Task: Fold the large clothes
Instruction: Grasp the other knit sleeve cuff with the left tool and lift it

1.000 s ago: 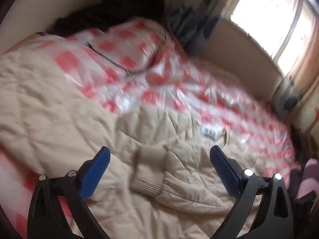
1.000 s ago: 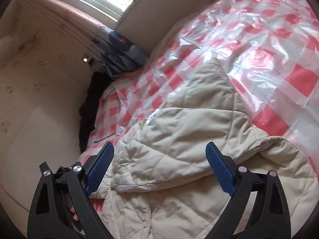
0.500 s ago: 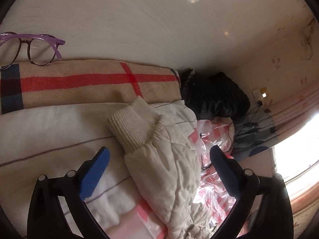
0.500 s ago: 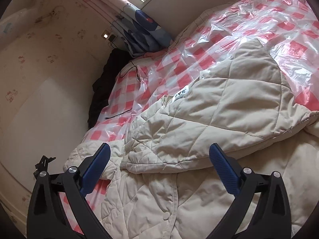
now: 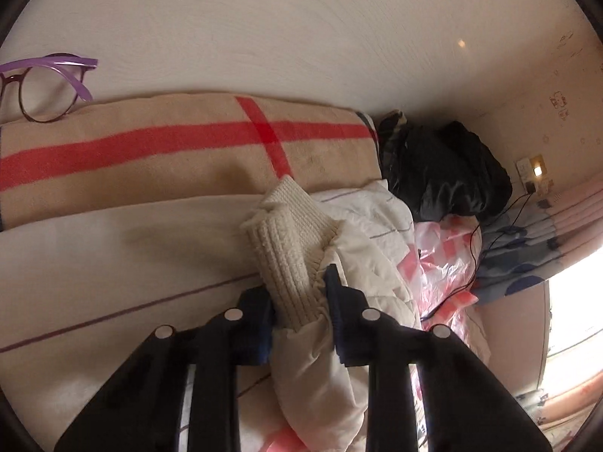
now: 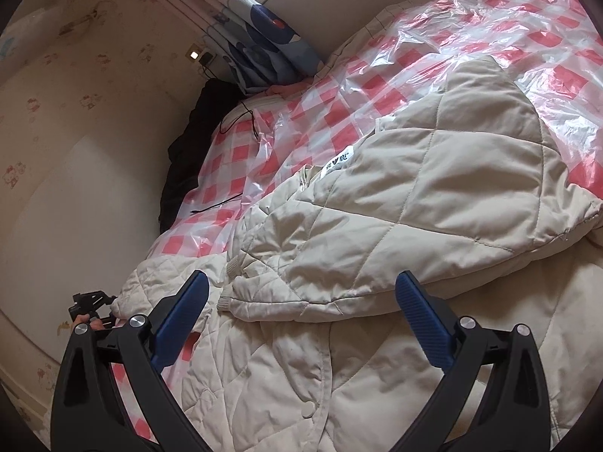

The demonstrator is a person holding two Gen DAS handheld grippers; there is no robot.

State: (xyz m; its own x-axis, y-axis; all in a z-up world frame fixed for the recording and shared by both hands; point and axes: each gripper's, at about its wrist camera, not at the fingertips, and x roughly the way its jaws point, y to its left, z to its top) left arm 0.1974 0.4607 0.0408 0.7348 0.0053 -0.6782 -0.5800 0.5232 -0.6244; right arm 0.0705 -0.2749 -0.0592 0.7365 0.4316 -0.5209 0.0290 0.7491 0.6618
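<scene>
A cream quilted jacket point(image 6: 433, 196) lies spread on the bed, its upper part folded over the snap-buttoned front. In the left wrist view one sleeve point(image 5: 320, 376) stretches toward the striped blanket and ends in a ribbed knit cuff point(image 5: 286, 241). My left gripper point(image 5: 297, 290) is closing, and its blue pads press on both sides of that cuff. My right gripper point(image 6: 301, 282) hangs open just above the jacket's folded edge with nothing between its fingers. At the sleeve's far end, a hand point(image 6: 84, 320) holds the other gripper.
Red-and-white checked plastic sheet point(image 6: 377, 75) covers the bed under the jacket. A beige blanket with red stripes point(image 5: 169, 150) and purple glasses point(image 5: 41, 86) lie by the wall. A black garment point(image 5: 444, 173), a thin black cable point(image 6: 241, 120) and blue patterned cloth point(image 6: 264, 45) fill the corner.
The left gripper swung from over the jacket's body to the sleeve end, then shut its wide-open jaws on the cuff. The right gripper edged closer to the jacket and stayed open.
</scene>
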